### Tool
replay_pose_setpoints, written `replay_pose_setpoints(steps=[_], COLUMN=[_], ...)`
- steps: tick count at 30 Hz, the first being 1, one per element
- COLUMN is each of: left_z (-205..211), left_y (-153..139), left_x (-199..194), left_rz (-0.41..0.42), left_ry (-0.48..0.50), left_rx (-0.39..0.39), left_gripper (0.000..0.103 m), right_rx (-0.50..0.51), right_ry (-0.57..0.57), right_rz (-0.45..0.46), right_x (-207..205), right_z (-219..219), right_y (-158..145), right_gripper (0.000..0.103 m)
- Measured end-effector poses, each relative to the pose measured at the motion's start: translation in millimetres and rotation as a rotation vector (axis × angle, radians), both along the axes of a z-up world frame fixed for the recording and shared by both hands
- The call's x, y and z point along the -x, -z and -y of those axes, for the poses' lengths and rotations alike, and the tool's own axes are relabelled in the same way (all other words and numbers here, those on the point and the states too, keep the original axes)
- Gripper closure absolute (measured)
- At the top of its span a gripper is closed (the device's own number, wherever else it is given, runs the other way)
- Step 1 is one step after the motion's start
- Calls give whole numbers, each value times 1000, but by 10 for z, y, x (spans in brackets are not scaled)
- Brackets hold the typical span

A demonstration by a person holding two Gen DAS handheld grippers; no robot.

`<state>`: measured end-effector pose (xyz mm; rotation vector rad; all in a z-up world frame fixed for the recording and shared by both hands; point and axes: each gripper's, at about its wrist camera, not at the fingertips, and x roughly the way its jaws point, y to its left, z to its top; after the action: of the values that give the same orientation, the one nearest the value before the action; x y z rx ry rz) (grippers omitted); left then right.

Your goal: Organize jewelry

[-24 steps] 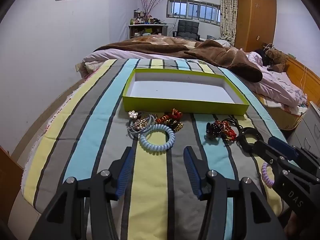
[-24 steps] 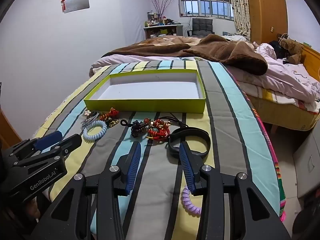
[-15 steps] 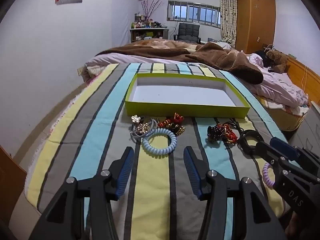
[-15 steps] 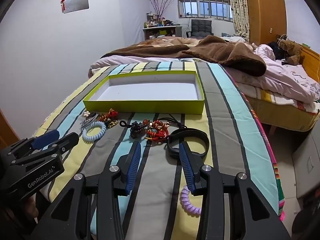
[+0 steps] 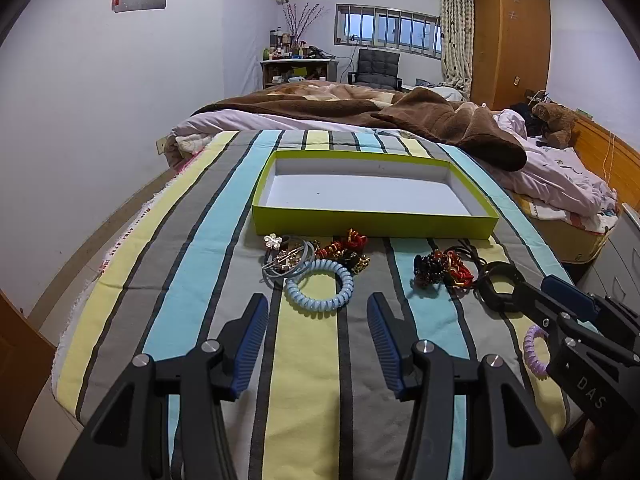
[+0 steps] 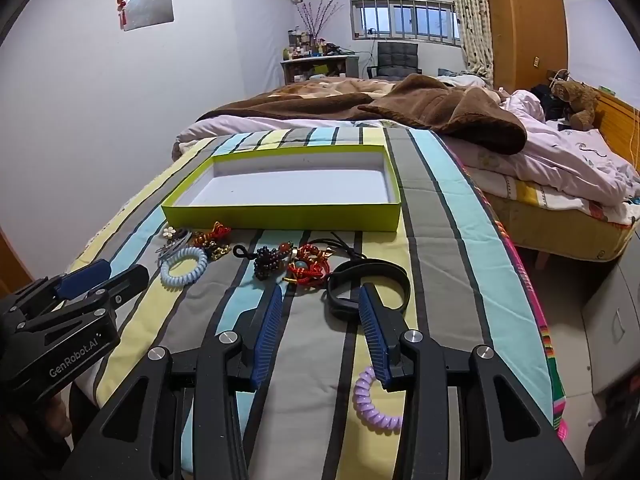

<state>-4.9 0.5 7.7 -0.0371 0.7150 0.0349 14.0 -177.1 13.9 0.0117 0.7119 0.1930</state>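
Striped cloth (image 5: 316,360): we see it spread over the whole work surface in yellow, grey and light-blue bands, with everything else resting on it.
Green box (image 5: 372,222): we find it open and shallow, white inside, at the far side of the cloth, just beyond the row of jewelry; nothing lies in it.
Left gripper (image 5: 316,312): we hold it tilted down over the near part of the cloth; its blue-padded fingers (image 5: 252,336) stand wide apart with only bare cloth between them, and it grips nothing. The blue coil lies just ahead of its tips.
Right gripper (image 6: 320,300): we hold it tilted down too, jaws parted and clamping nothing. The near edge of the black band sits at the tip of its right finger, but we cannot tell whether they touch.
Black band (image 6: 368,284): we see a dark loop at the right end of the jewelry row, near the red knot.
Blue coil (image 5: 320,286): we see a pale-blue spiral hair tie flat on the cloth, touching the grey ties and flower clip (image 5: 280,258) on its far left.
Purple coil (image 6: 374,400): we see a lilac spiral tie nearest us, partly hidden under the right gripper's right finger.
Red and gold cluster (image 5: 348,248): we find it just in front of the box wall, behind the blue coil.
Dark bead bunch (image 6: 270,260): we see it mid-row, beside the red knotted charm (image 6: 308,266).
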Motion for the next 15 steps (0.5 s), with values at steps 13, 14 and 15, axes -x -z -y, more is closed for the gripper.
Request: replay_pose_setpoints(steps=[13,14,15], left_z=[0,-5,-2], left_y=[-1,-2,-2], left_x=[1,-1,1], left_rz=[2,0,2], left_ry=[0,0,0], left_rx=[2,3,2], left_gripper=[50,50,50], right_rx=[2,2,1], right_ry=[0,1,1], right_rz=[5,6,7], right_x=[3,4,2], right_z=[-5,-3,-3], right_y=[-6,-8,-8], right_gripper=[62,62,62])
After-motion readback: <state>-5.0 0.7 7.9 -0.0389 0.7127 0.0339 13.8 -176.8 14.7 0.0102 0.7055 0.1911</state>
